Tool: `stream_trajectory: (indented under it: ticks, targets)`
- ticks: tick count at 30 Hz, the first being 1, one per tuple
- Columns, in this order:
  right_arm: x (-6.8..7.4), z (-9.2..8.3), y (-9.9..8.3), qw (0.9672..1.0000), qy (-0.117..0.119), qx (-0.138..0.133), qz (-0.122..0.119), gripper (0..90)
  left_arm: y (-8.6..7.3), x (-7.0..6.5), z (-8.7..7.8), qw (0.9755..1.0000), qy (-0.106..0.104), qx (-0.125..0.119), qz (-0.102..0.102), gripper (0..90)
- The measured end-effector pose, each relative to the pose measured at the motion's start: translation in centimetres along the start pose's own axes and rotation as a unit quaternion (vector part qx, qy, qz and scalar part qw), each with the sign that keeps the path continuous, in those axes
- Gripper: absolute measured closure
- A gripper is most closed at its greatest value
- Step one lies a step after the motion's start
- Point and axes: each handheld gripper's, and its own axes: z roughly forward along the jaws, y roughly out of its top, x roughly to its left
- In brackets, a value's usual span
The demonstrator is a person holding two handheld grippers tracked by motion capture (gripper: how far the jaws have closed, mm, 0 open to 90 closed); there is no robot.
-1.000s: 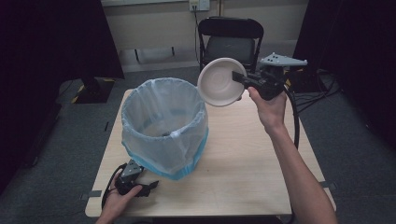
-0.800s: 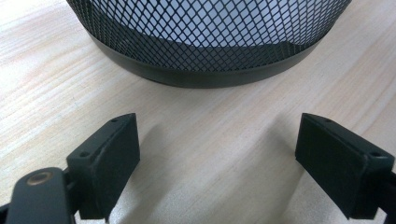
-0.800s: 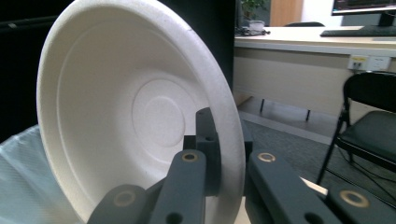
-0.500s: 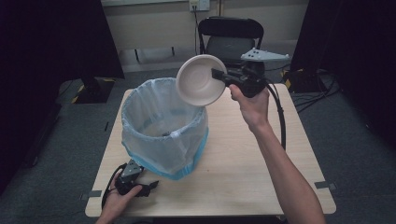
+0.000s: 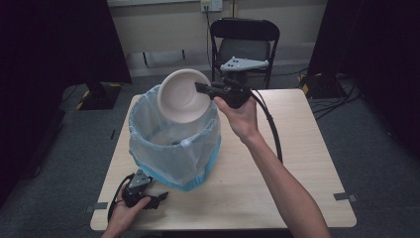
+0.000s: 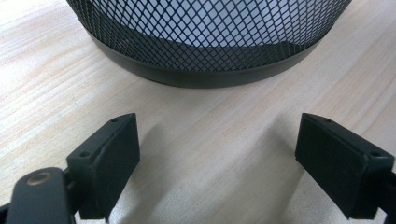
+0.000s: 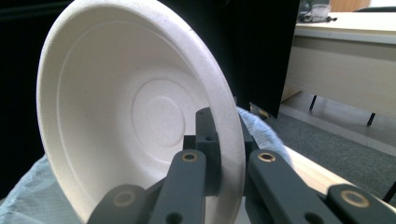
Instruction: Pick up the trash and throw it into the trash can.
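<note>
A white paper bowl (image 5: 179, 97) hangs tilted on its side above the far rim of a black mesh bin (image 5: 173, 148) lined with a pale blue bag. My right gripper (image 5: 202, 89) is shut on the bowl's rim, one jaw inside the bowl and one outside. In the right gripper view the bowl (image 7: 140, 116) shows its hollow side, pinched by the right gripper (image 7: 225, 140). My left gripper (image 5: 159, 198) rests on the table in front of the bin, held by a hand. In the left gripper view the left gripper (image 6: 217, 158) stands open on bare wood, facing the bin's base (image 6: 210, 70).
The bin stands on the left half of a light wooden table (image 5: 287, 168). A black chair (image 5: 245, 47) stands behind the table's far edge. Dark curtains hang at both sides, and cables lie on the floor at the right.
The right gripper has carried the bowl leftward, from beside the bin's right side to above its opening. The left gripper has stayed put.
</note>
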Motion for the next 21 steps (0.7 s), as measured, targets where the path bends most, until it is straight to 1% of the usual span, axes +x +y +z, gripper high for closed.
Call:
stream_trajectory:
  ticks: [1, 2, 3, 6, 9, 10, 12, 14, 17, 18, 20, 21]
  targets:
    - [0.1, 0.4, -0.1, 1.0000, 0.002, 0.005, 0.000, 87.2, 0.0, 0.0, 0.0, 1.0000, 0.000, 0.000, 0.000, 13.4]
    - [0.1, 0.4, -0.1, 1.0000, 0.002, 0.005, 0.000, 87.2, 0.0, 0.0, 0.0, 1.0000, 0.000, 0.000, 0.000, 13.4]
    - [0.2, 1.1, -0.4, 0.9999, 0.004, 0.015, 0.000, 87.2, 0.0, 0.0, 0.0, 1.0000, 0.000, 0.000, 0.000, 13.4]
    - [0.3, 2.0, -0.7, 0.9995, 0.009, 0.030, -0.003, 87.1, 0.0, 0.0, 0.0, 1.0000, 0.000, 0.000, 0.000, 13.4]
    - [0.3, 2.4, -0.9, 0.9992, 0.012, 0.038, -0.003, 86.4, 0.0, 0.0, 0.0, 1.0000, 0.000, 0.000, 0.000, 13.4]
    - [0.4, 2.8, -1.1, 0.9989, 0.013, 0.044, -0.005, 84.8, 0.0, 0.0, 0.0, 1.0000, 0.000, 0.000, 0.000, 13.4]
    - [0.4, 2.9, -1.1, 0.9988, 0.014, 0.046, -0.005, 84.0, 0.0, 0.0, 0.0, 1.0000, 0.000, 0.000, 0.000, 13.4]
    - [0.6, 3.2, -1.3, 0.9986, 0.015, 0.050, -0.007, 81.3, 0.0, 0.0, 0.0, 1.0000, 0.000, 0.000, 0.000, 13.4]
    - [0.6, 3.4, -1.3, 0.9983, 0.013, 0.055, -0.009, 77.0, 0.0, 0.0, 0.0, 1.0000, 0.000, 0.000, 0.000, 13.4]
    - [0.6, 3.5, -1.4, 0.9982, 0.010, 0.058, -0.012, 74.3, 0.0, 0.0, 0.0, 1.0000, 0.000, 0.000, 0.000, 13.4]
    - [0.5, 3.6, -1.4, 0.9982, 0.007, 0.058, -0.009, 70.2, 0.0, 0.0, 0.0, 1.0000, 0.000, 0.000, 0.000, 13.4]
    - [0.5, 3.6, -1.4, 0.9982, 0.007, 0.058, -0.009, 70.2, 0.0, 0.0, 0.0, 1.0000, 0.000, 0.000, 0.000, 13.4]
